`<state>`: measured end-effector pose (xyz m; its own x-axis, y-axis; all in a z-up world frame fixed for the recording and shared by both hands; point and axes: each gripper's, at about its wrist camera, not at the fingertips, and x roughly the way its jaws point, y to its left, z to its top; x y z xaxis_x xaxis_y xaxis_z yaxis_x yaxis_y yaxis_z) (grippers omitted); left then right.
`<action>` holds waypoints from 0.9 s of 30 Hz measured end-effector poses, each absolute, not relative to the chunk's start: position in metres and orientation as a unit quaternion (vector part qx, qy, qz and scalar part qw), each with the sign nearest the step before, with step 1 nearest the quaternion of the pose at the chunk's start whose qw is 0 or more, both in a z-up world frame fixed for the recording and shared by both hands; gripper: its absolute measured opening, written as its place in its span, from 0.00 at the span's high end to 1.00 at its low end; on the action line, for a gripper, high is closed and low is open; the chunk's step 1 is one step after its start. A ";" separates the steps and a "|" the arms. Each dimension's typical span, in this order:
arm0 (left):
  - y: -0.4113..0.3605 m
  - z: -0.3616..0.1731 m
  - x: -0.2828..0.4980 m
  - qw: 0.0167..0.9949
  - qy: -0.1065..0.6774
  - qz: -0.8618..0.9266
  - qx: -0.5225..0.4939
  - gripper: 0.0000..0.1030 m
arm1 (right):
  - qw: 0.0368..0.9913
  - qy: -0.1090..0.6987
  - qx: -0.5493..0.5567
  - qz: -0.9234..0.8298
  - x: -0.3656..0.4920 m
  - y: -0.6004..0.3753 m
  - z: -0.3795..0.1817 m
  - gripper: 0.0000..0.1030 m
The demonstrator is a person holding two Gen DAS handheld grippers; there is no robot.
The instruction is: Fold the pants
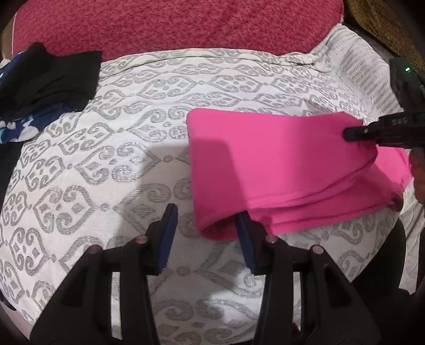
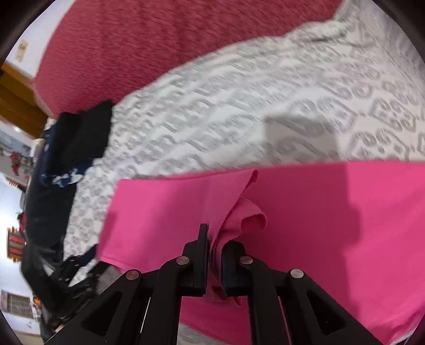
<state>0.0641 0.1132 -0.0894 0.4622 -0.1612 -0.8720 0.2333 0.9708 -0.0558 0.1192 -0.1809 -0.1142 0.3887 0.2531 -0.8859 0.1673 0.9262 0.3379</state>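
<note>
The bright pink pants (image 1: 279, 164) lie folded in layers on the white and grey patterned bedspread (image 1: 119, 159). My left gripper (image 1: 205, 231) is open at the pants' near left corner; its right finger (image 1: 245, 238) sits under the fabric edge, the left finger is off the cloth. My right gripper (image 1: 350, 132) reaches in from the right and is shut on the far right edge of the pants. In the right wrist view the gripper (image 2: 213, 246) pinches bunched pink layers (image 2: 239, 209), lifting the pants (image 2: 164, 212) above the bedspread (image 2: 239, 106).
A pile of black and navy floral clothes (image 1: 45, 87) lies at the far left of the bed; it also shows in the right wrist view (image 2: 77, 143). A red textured blanket (image 1: 172, 24) runs along the back. The bed's edge is near on the right.
</note>
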 end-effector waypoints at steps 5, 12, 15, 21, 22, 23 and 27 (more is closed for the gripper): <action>0.116 -0.076 0.054 0.848 0.510 -0.138 0.028 0.55 | 0.808 0.558 0.192 0.011 0.109 -0.193 -0.126 0.82; 0.094 -0.049 0.062 0.860 0.482 -0.163 0.038 0.55 | 0.817 0.540 0.200 -0.028 0.087 -0.218 -0.112 0.74; 0.069 -0.053 0.071 0.853 0.486 -0.183 0.052 0.55 | 0.822 0.531 0.200 -0.043 0.069 -0.235 -0.103 0.73; 0.001 -0.067 0.078 0.829 0.499 -0.236 0.089 0.55 | 0.817 0.514 0.233 -0.118 0.012 -0.305 -0.093 0.65; -0.011 -0.069 0.078 0.826 0.500 -0.244 0.095 0.55 | 0.815 0.508 0.246 -0.132 0.001 -0.317 -0.091 0.62; -0.021 -0.070 0.078 0.822 0.501 -0.252 0.098 0.55 | 0.813 0.501 0.259 -0.144 -0.009 -0.330 -0.090 0.61; -0.060 -0.071 0.073 0.810 0.501 -0.286 0.108 0.55 | 0.800 0.459 0.326 -0.206 -0.062 -0.389 -0.086 0.60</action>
<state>0.0727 -0.0597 -0.0714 0.3350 -0.3559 -0.8724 0.5712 0.8131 -0.1124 -0.0620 -0.3886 -0.0857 0.4942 -0.0311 -0.8688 0.6298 0.7017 0.3331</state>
